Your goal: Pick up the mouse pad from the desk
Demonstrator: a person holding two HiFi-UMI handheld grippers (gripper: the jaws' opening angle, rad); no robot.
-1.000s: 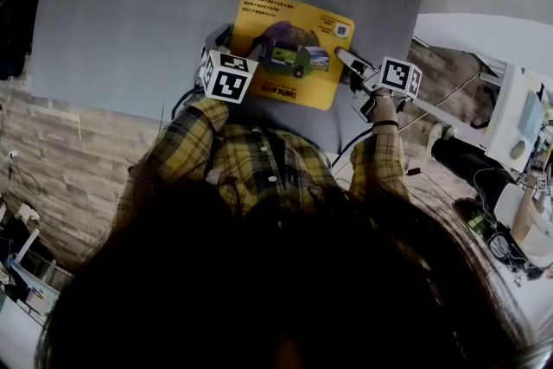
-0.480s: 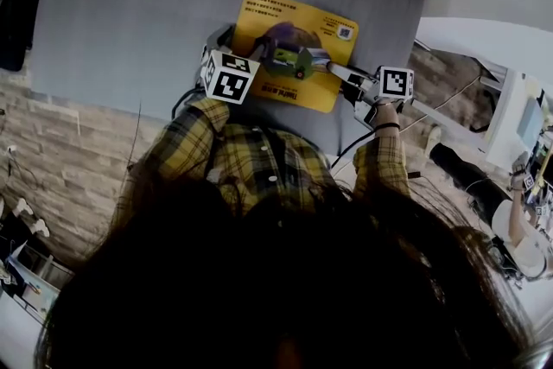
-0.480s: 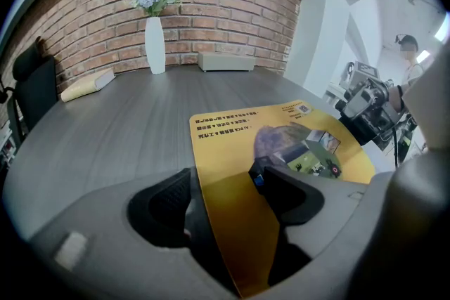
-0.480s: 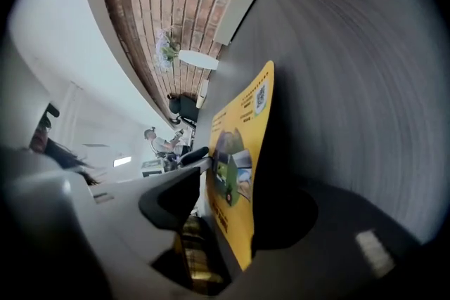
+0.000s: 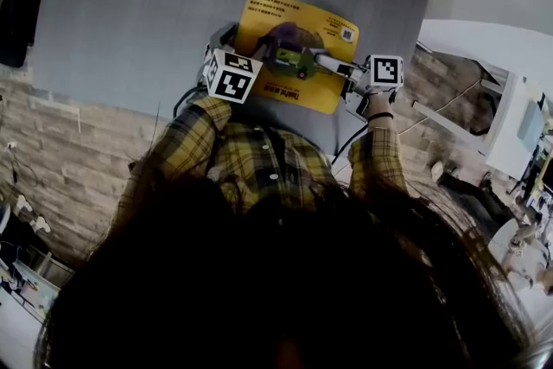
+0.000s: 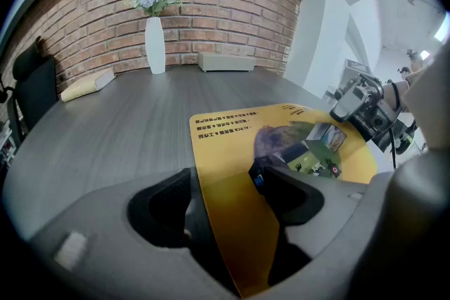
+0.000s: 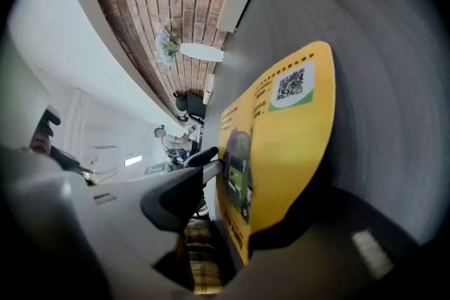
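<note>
The yellow mouse pad (image 5: 294,39) lies on the grey desk (image 5: 130,22), its near side bent upward. My left gripper (image 5: 229,45) holds the pad's near left edge; in the left gripper view the pad (image 6: 281,144) runs between the jaws, and the left gripper (image 6: 225,190) is shut on it. My right gripper (image 5: 328,63) reaches in from the right over the printed picture. In the right gripper view the pad (image 7: 288,130) stands between the jaws of the right gripper (image 7: 246,200), which have just been closing. A gap still shows beside its upper finger (image 7: 190,183).
At the desk's far side stand a white vase with flowers (image 6: 155,38), a beige box (image 6: 225,61) and a flat pale item (image 6: 88,84) against a brick wall. A black chair (image 6: 31,81) is at the left. A white table (image 5: 484,39) lies to the right.
My right gripper has swung left, and its fingers now reach further over the pad's picture. The left gripper and its hold on the pad have not moved.
</note>
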